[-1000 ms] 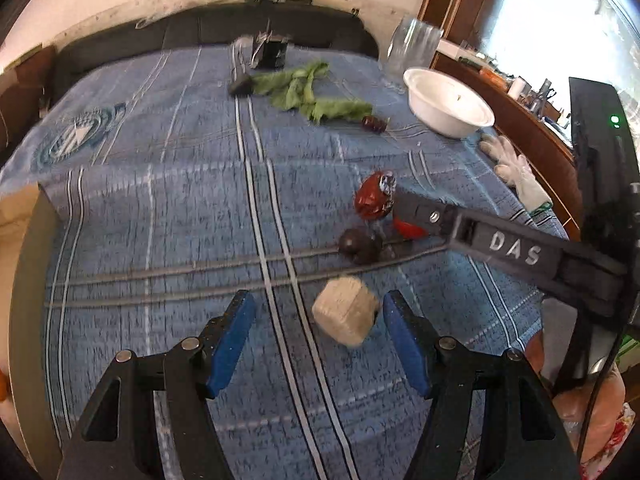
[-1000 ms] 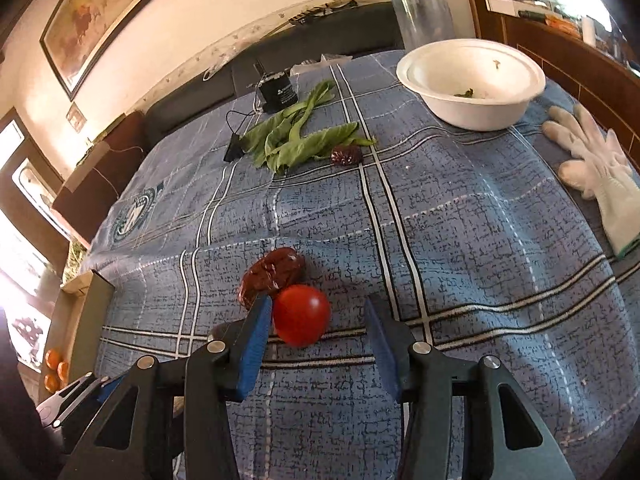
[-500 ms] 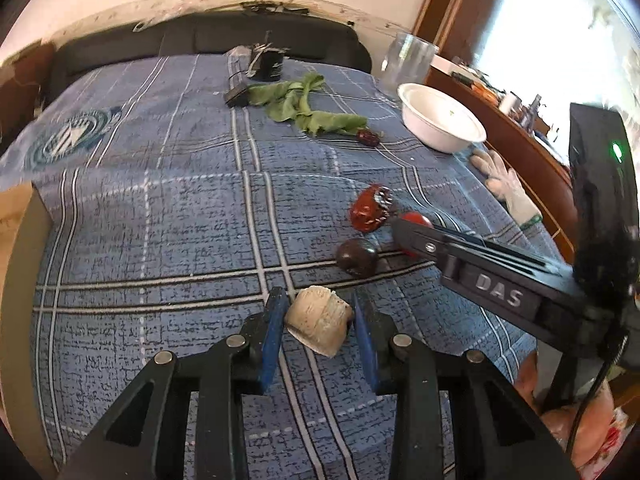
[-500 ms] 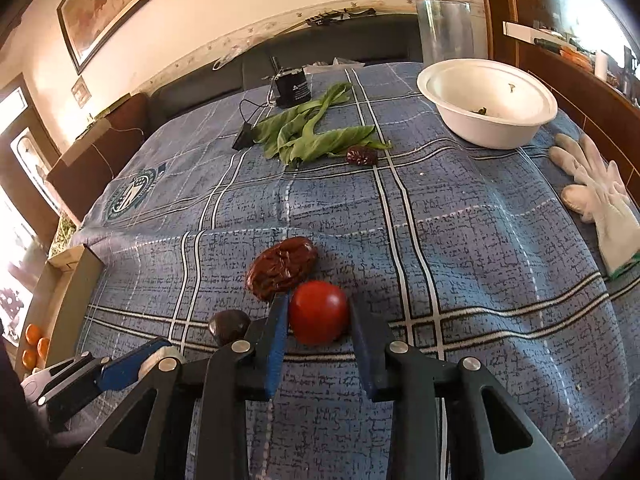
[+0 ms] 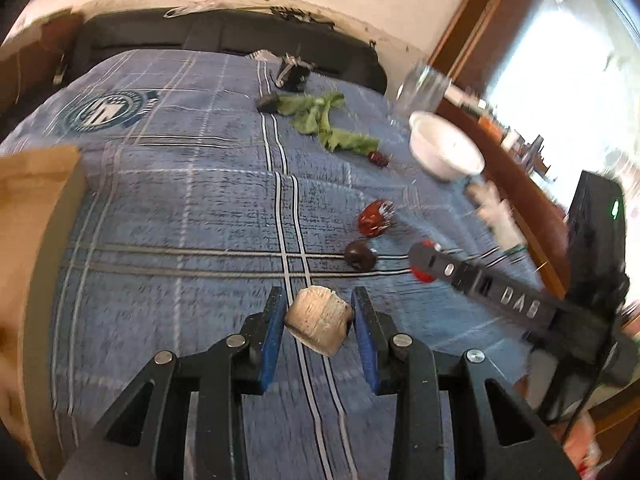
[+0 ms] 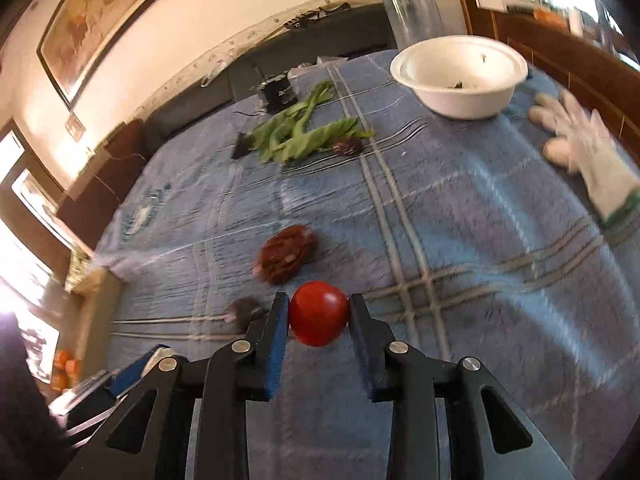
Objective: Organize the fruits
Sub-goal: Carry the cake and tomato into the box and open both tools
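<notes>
My left gripper [image 5: 319, 312] is shut on a beige, ribbed chunk of fruit [image 5: 318, 320] and holds it above the blue plaid cloth [image 5: 180, 208]. My right gripper [image 6: 319, 316] is shut on a red tomato [image 6: 319, 313], lifted just off the cloth; it also shows in the left wrist view [image 5: 422, 272]. A wrinkled red-brown fruit [image 5: 374, 218] [image 6: 286, 254] and a small dark round fruit [image 5: 360, 255] [image 6: 244, 310] lie on the cloth between the grippers. A smaller dark red fruit [image 5: 378, 158] [image 6: 348, 146] lies by the green leaves [image 5: 324, 124] [image 6: 300, 136].
A white bowl [image 6: 460, 76] [image 5: 444, 152] and a glass jar [image 6: 414, 10] stand at the far right. A white glove [image 6: 588, 156] lies right. A cardboard box [image 5: 28, 240] is at the left edge. Small black devices [image 5: 294, 74] sit at the back.
Both grippers closed on their fruit, the left on the beige chunk and the right on the tomato. Both now lift and swing, so the views are blurred.
</notes>
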`<control>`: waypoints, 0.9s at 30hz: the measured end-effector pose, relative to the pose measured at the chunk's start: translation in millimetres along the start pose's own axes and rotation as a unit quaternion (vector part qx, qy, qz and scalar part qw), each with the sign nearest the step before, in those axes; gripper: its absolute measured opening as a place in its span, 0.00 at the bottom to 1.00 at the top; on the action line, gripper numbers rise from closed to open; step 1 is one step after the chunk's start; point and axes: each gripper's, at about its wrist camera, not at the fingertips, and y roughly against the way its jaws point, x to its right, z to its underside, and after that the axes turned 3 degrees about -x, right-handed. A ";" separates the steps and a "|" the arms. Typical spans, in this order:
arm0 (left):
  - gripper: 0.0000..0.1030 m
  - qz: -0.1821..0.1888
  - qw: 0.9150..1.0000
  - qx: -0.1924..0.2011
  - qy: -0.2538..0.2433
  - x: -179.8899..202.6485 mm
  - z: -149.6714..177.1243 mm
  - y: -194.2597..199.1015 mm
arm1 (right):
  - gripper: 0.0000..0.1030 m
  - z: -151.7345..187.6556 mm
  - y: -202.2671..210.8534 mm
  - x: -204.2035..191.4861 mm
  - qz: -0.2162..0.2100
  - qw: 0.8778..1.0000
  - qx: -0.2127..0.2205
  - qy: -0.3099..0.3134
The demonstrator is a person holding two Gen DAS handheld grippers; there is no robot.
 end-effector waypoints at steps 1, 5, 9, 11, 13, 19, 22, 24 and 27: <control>0.31 0.003 1.000 0.005 0.005 -1.7 2.2 7.9 | 0.31 5.9 8.2 -7.1 -0.008 1.000 0.002 0.004; 0.31 0.010 0.999 0.025 0.030 -20.5 10.1 55.6 | 0.32 21.6 24.0 -34.0 -0.032 0.999 -0.008 0.025; 0.32 -0.025 0.997 0.054 0.040 -50.7 8.2 103.6 | 0.32 30.8 31.8 -73.1 -0.069 0.996 -0.028 0.051; 0.32 -0.060 0.995 0.064 0.047 -74.3 2.3 124.3 | 0.32 33.8 33.8 -97.8 -0.088 0.993 -0.033 0.071; 0.32 -0.105 0.991 0.066 0.053 -98.4 -4.4 137.4 | 0.32 38.1 33.0 -129.9 -0.106 0.988 -0.041 0.100; 0.32 -0.193 0.978 0.021 0.083 -174.6 -19.2 139.4 | 0.33 56.6 11.6 -208.5 -0.130 0.974 -0.071 0.172; 0.32 -0.210 0.973 0.003 0.096 -201.9 -21.4 131.9 | 0.33 63.1 -14.6 -241.0 -0.125 0.968 -0.092 0.197; 0.32 -0.215 0.972 -0.006 0.098 -211.7 -22.2 125.4 | 0.33 64.7 -30.1 -253.3 -0.117 0.966 -0.102 0.206; 0.32 -0.214 0.971 -0.017 0.101 -225.1 -24.6 115.6 | 0.33 66.2 -57.8 -273.8 -0.094 0.964 -0.113 0.222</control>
